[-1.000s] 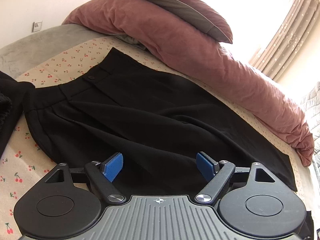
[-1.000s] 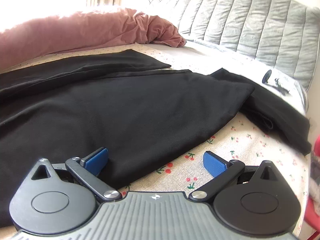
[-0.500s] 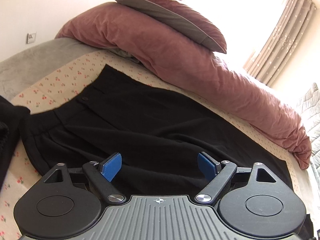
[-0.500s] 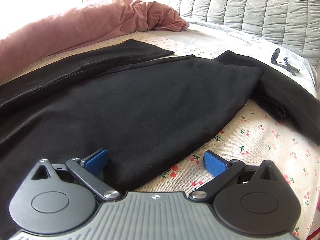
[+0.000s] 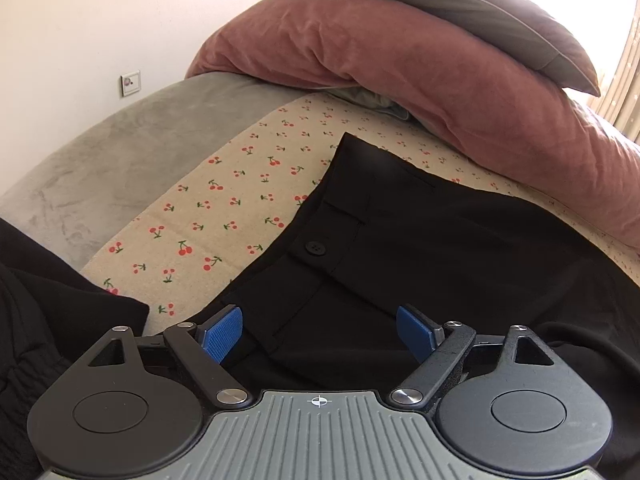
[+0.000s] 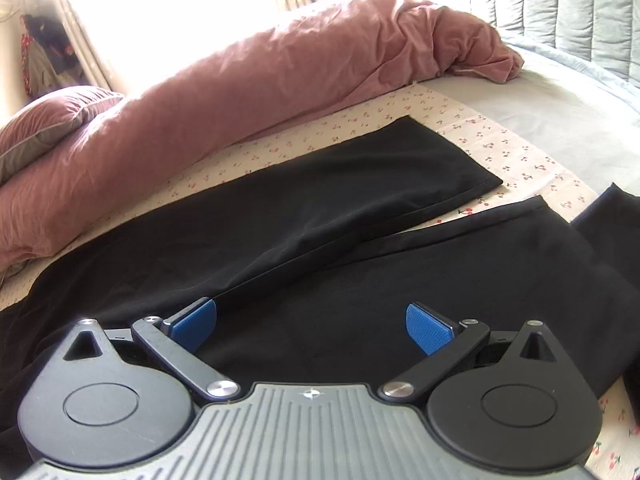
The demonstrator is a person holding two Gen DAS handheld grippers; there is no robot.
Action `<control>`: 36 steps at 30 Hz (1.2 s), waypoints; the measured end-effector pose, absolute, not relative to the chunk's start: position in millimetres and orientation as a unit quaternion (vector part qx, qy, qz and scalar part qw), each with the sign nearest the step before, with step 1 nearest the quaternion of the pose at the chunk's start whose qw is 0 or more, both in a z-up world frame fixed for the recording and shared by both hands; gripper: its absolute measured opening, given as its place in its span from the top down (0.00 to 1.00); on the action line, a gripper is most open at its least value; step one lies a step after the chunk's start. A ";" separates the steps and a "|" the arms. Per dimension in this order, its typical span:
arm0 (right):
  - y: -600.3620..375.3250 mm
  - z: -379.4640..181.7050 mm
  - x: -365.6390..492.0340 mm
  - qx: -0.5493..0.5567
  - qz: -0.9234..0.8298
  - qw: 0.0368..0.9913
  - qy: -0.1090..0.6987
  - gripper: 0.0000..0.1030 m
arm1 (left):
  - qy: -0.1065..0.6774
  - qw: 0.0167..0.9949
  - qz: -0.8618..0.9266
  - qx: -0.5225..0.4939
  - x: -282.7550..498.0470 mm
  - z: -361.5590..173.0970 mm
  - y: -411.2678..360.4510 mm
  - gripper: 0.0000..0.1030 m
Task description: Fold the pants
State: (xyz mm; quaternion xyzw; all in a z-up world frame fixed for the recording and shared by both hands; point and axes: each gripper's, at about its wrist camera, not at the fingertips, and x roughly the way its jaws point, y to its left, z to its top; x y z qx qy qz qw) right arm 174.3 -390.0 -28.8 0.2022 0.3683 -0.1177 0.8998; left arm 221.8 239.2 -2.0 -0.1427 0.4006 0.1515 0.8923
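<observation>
Left gripper [image 5: 320, 332] hangs released over the waistband, right gripper [image 6: 312, 328] also wide and empty above the legs. The black pants [image 5: 440, 248] lie flat mid-bed [image 5: 224, 184]. Soft, floppy fabric, so I'd pinch the waistband corner and hem.

The left gripper [image 5: 319, 332], a black 2-finger linkage tool on a ribbed grey body, tilts down over the waistband end of the black fabric pants [image 5: 440, 248]. Its blue ridged pads [image 5: 221, 334] stand wide apart with nothing pinched between them. The right gripper [image 6: 312, 326], of the same build, tilts down over the legs of the pants. Its blue pads [image 6: 428, 330] are likewise spread wide and press on nothing. No hand or sleeve shows in either view.
</observation>
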 end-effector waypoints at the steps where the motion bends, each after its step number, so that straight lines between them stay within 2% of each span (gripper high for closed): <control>1: -396.6 -31.8 177.5 0.201 -0.131 0.898 0.369 0.06 | 0.404 0.891 0.151 -0.140 227.8 -3.0 241.1 0.16; 9: -428.9 -56.4 198.9 0.176 -0.168 0.890 0.387 0.06 | 0.372 0.911 0.157 -0.079 286.9 -1.7 249.4 0.17; 15: -439.0 -61.1 216.2 0.132 -0.146 0.898 0.393 0.06 | 0.392 0.911 0.131 -0.002 329.4 -25.4 234.3 0.19; 16: -442.9 -62.8 219.3 0.132 -0.147 0.897 0.395 0.06 | 0.401 0.906 0.134 0.011 335.0 -32.2 231.9 0.21; 17: -448.5 -64.4 223.1 0.134 -0.149 0.895 0.398 0.06 | 0.409 0.902 0.136 0.023 339.6 -40.1 230.0 0.26; 19: -458.0 -66.8 228.9 0.140 -0.155 0.893 0.399 0.06 | 0.419 0.895 0.150 0.038 345.2 -55.3 226.8 0.62; 20: -462.5 -67.7 231.4 0.143 -0.158 0.892 0.399 0.06 | 0.415 0.896 0.150 0.042 345.0 -59.9 224.4 0.65; 22: -472.3 -69.5 237.6 0.149 -0.166 0.891 0.396 0.06 | 0.402 0.895 0.167 0.092 345.1 -65.4 210.1 1.00; 26: -495.5 -67.9 247.9 0.188 -0.181 0.887 0.381 0.06 | 0.385 0.883 0.212 0.165 348.3 -71.5 203.7 1.00; 36: -542.5 -67.3 308.9 0.179 -0.227 0.889 0.356 0.06 | 0.378 0.900 0.190 0.108 359.9 -52.6 233.9 1.00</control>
